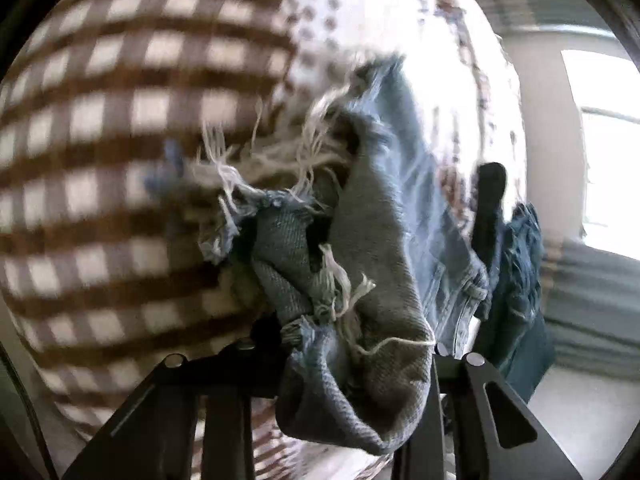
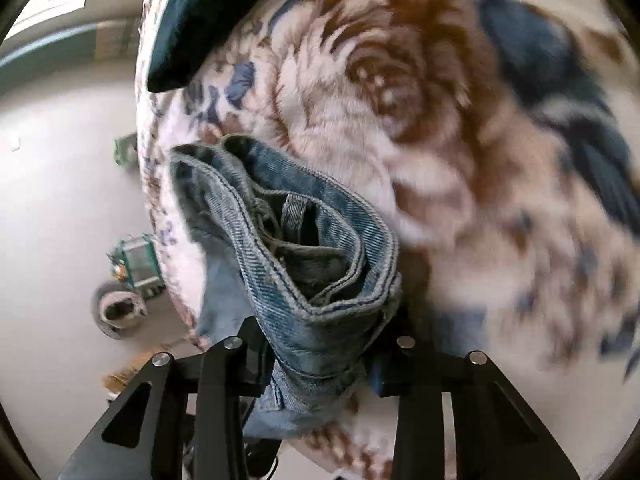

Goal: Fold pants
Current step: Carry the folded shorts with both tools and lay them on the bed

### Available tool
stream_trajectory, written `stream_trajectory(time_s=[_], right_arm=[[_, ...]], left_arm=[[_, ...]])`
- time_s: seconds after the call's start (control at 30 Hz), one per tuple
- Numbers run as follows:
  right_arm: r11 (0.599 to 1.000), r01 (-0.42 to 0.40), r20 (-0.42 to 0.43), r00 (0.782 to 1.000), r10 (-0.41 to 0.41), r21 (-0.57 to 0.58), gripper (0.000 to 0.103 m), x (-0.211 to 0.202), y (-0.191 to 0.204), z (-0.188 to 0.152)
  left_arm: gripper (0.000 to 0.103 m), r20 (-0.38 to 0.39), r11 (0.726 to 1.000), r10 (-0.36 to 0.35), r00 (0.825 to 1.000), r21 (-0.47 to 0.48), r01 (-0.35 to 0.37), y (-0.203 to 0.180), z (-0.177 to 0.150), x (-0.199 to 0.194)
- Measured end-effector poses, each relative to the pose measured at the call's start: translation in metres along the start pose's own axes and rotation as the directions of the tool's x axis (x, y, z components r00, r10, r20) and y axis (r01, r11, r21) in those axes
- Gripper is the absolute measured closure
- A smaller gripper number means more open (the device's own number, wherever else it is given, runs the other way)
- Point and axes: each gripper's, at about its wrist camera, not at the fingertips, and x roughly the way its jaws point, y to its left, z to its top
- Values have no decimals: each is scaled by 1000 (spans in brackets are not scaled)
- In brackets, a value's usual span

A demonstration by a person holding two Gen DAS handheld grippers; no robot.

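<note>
The pants are blue jeans. In the left wrist view my left gripper (image 1: 352, 344) is shut on the frayed leg hems (image 1: 372, 248), which bunch up between the fingers and hide the tips. The right gripper's black finger (image 1: 488, 212) shows further right, with more denim (image 1: 520, 264) around it. In the right wrist view my right gripper (image 2: 320, 344) is shut on the stitched waistband (image 2: 304, 248), which loops up above the fingers. Both ends are held above the bed.
A brown checked blanket (image 1: 120, 152) and a floral bedspread (image 2: 460, 140) cover the bed below. A dark teal cushion (image 2: 200, 20) lies at the bed's far end. A pale floor (image 2: 60, 200) with small objects (image 2: 132, 264) lies left; a bright window (image 1: 608, 152) is at right.
</note>
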Motion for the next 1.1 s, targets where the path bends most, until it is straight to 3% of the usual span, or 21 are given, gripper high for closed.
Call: stream_trajectory(time_s=[0.1, 0.17, 0.27, 0.37, 0.47, 0.5, 0.53, 0.57, 0.63, 0.77, 0.97, 1.1], right_arm=[[1000, -7, -18, 1000, 7, -21, 63, 1, 3, -19], [1000, -3, -26, 1000, 3, 1, 49, 9, -6, -18], [997, -39, -66, 997, 44, 69, 42, 26, -22, -9], [998, -51, -91, 994, 54, 36, 31, 42, -21, -3], [999, -46, -94, 995, 45, -10, 28, 55, -9, 1], [999, -39, -83, 996, 38, -20, 30, 59, -6, -2], [999, -26, -57, 998, 24, -25, 40, 59, -3, -2], [1000, -19, -46, 999, 18, -21, 52, 59, -2, -2], [1000, -12, -23, 1000, 12, 5, 61, 58, -2, -5], [1000, -3, 32, 999, 2, 17, 68, 53, 14, -17], [997, -48, 108, 993, 42, 54, 71, 28, 41, -31], [992, -98, 151, 985, 84, 83, 72, 5, 63, -24]], left_arm=[[76, -23, 999, -24, 999, 21, 24, 15, 15, -3], [67, -51, 996, -73, 996, -53, 71, 30, 17, 4], [50, -47, 984, -148, 988, -104, 142, 40, 10, 10], [43, -27, 987, -129, 991, -101, 126, 39, 9, 20], [43, -13, 986, -115, 993, -125, 113, 40, 12, 28], [44, -5, 989, -97, 995, -111, 96, 35, 12, 29], [48, 2, 992, -86, 996, -90, 86, 31, 10, 28], [69, 7, 995, -76, 997, -71, 77, 32, 9, 23], [77, 11, 999, -46, 999, -28, 46, 24, 8, 18], [81, 14, 1000, -9, 1000, 17, 9, 3, 6, 6], [82, -27, 997, -38, 999, 70, 40, -41, 20, -14], [83, -75, 988, -64, 995, 136, 74, -78, 38, -21]])
